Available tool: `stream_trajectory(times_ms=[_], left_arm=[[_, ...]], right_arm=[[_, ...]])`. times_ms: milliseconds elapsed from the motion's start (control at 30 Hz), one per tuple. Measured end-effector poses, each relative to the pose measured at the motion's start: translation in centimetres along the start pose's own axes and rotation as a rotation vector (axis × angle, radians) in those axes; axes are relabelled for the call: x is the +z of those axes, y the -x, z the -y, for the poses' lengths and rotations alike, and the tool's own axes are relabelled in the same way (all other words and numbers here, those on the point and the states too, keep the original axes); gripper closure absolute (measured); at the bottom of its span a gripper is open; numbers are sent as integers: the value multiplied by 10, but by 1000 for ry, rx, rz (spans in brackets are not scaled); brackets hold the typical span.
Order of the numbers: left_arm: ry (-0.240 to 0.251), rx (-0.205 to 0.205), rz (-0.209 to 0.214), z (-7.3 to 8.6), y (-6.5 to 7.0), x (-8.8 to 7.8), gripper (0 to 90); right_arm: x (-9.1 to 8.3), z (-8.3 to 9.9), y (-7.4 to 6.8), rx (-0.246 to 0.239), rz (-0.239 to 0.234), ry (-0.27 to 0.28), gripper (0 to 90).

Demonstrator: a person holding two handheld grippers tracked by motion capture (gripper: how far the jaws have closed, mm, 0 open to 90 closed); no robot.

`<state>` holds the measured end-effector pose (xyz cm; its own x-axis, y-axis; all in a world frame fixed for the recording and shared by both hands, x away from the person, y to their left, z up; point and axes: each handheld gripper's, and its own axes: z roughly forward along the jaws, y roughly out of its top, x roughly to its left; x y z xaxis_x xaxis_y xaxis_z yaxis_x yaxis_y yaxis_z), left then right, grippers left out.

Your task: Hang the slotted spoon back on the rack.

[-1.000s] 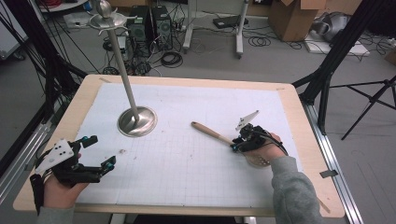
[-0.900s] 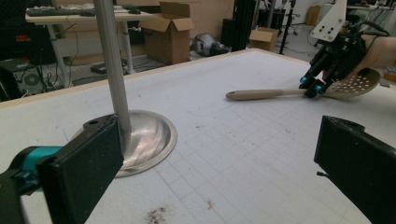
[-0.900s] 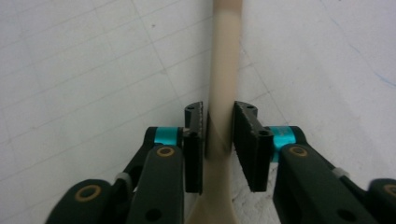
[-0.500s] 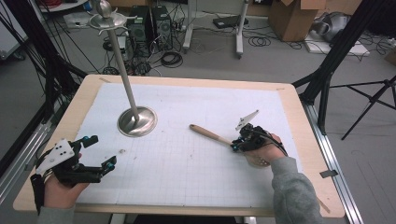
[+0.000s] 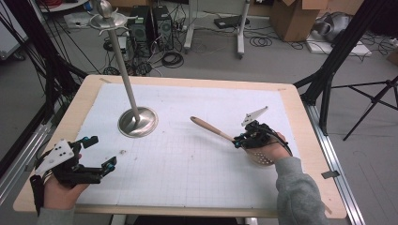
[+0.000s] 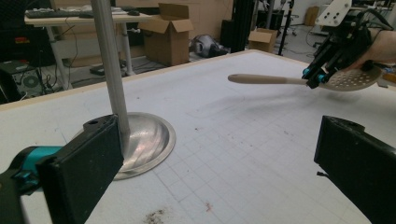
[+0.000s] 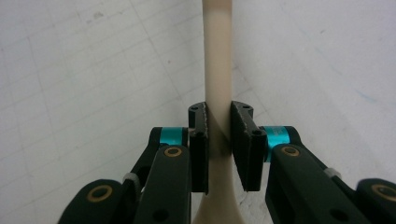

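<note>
A pale slotted spoon (image 5: 211, 127) is at the right of the white gridded mat, its handle pointing left and away and its perforated bowl (image 5: 260, 157) under the hand. My right gripper (image 5: 238, 140) is shut on the handle; the jaws have just been closing on it. In the right gripper view both pads clamp the handle (image 7: 217, 56) of the spoon, right gripper (image 7: 218, 140). The left gripper view shows the spoon (image 6: 266, 79) raised off the mat. My left gripper (image 5: 101, 151) rests open at the near left, nothing between its jaws, left gripper (image 6: 217, 140).
A tall metal stand (image 5: 137, 123) with a round base and hooks on top rises left of centre; its base (image 6: 144, 140) lies just ahead of my left gripper. A few crumbs (image 5: 123, 151) lie near it. The wooden table edge (image 5: 300, 117) frames the mat.
The spoon's free handle end has lifted slightly off the mat in the right gripper. The left gripper has stayed where it was.
</note>
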<state>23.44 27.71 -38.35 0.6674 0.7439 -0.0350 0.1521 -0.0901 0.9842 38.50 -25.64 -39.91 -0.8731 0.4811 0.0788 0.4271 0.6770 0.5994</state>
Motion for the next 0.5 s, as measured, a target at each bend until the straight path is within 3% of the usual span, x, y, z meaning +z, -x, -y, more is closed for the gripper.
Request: stream_trajectory(times_ms=[233,500], left_arm=[[2,0,1,0,0,-1,18],[11,-7,4,-1,0,-2,17]], right_arm=[[-14,-11,-4,-23,2,35,785],[-36,-29,-13,-35,-7,118,785]])
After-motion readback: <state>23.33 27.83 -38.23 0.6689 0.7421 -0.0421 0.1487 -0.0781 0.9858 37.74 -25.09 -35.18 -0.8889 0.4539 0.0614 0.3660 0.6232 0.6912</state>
